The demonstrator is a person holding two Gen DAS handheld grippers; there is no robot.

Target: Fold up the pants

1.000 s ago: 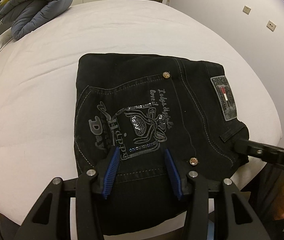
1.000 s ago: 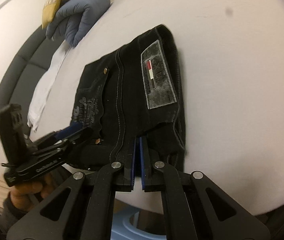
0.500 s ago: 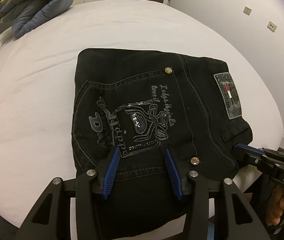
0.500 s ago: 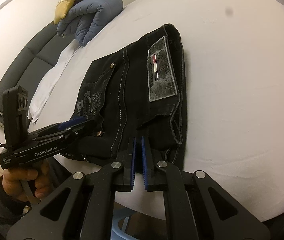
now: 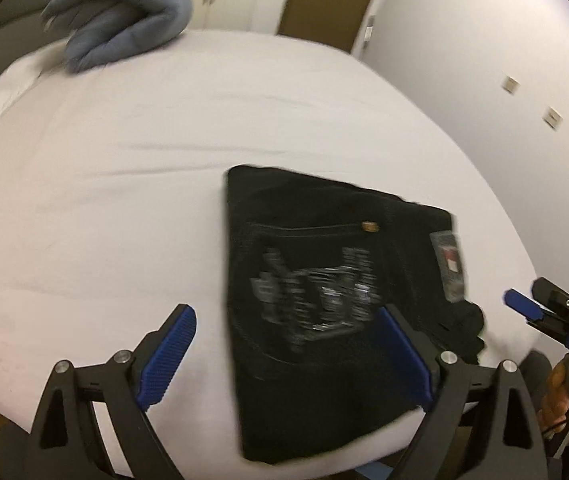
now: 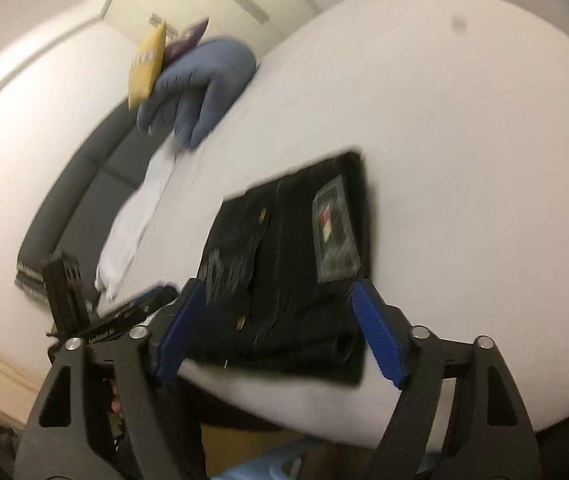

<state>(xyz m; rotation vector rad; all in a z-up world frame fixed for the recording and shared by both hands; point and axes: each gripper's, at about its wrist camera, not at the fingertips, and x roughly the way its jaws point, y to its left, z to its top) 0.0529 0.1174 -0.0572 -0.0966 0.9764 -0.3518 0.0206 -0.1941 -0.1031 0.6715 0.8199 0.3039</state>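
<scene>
The black pants [image 5: 324, 304] lie folded into a compact rectangle on the white bed [image 5: 124, 160], near its front edge, back pocket print and grey label patch facing up. They also show in the right wrist view [image 6: 292, 264]. My left gripper [image 5: 284, 356] is open and empty, pulled back above the front edge of the pants. My right gripper [image 6: 280, 328] is open and empty, just in front of the pants' waist end; it also shows at the right of the left wrist view [image 5: 532, 312]. Both views are motion-blurred.
A folded blue-grey quilt [image 5: 124, 36] with a yellow pillow [image 6: 146, 68] lies at the far end of the bed. A white cloth [image 6: 140, 216] hangs at the bed's left side by a dark headboard [image 6: 68, 200]. A wall [image 5: 484, 60] stands to the right.
Both grippers have opened wide and drawn back from the pants. The right gripper was shut on the waist edge a second ago and has let go. The pants stay folded.
</scene>
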